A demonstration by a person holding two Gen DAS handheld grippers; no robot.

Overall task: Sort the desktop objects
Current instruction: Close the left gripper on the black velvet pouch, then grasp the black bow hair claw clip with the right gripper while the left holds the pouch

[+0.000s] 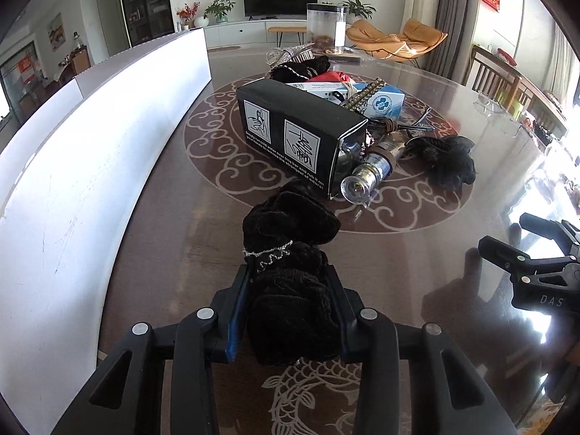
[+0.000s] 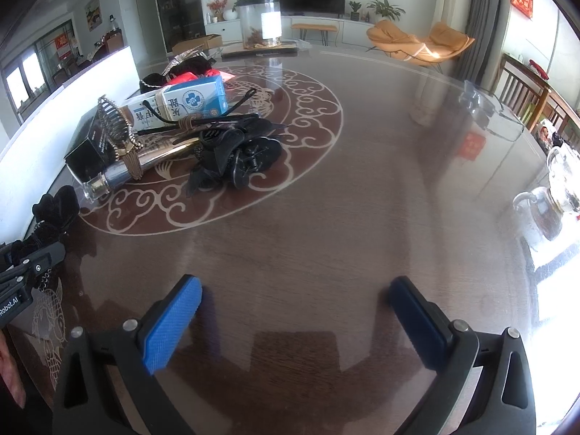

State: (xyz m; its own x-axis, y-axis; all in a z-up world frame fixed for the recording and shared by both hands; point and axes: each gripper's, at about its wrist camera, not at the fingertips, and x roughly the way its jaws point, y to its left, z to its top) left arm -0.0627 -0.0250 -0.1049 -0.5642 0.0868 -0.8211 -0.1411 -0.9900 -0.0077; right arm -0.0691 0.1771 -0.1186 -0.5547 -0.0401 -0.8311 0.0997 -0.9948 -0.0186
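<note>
The left tongs (image 1: 290, 290) are clamped on a black velvet scrunchie (image 1: 290, 253) with a thin silver chain (image 1: 268, 253) across it; the scrunchie sticks out past the fingertips toward 12 o'clock, over the dark patterned bench (image 1: 398, 253); whether it touches the bench I cannot tell; at 12 o'clock beyond it lies a black box (image 1: 293, 134) on its side, with a clear glass bottle (image 1: 369, 174) just beside its near end at 1 o'clock; a black mesh hair flower (image 1: 449, 159) lies at 2 o'clock from the scrunchie, and a blue and white carton (image 1: 377, 99) sits behind the box; a long white panel (image 1: 90, 145) stands along the bench edge from 9 to 11 o'clock; the right tongs (image 1: 507, 250) show at 3 o'clock in the left wrist view; in the right wrist view the right tongs (image 2: 295, 308) stand wide open with nothing between the blue pads (image 2: 174, 322), above bare bench; the pile lies at 10 to 11 o'clock from them; a clear cylindrical jar (image 2: 261, 21) stands at the far edge at 12 o'clock; a glass teapot (image 2: 543, 210) sits at 3 o'clock
</note>
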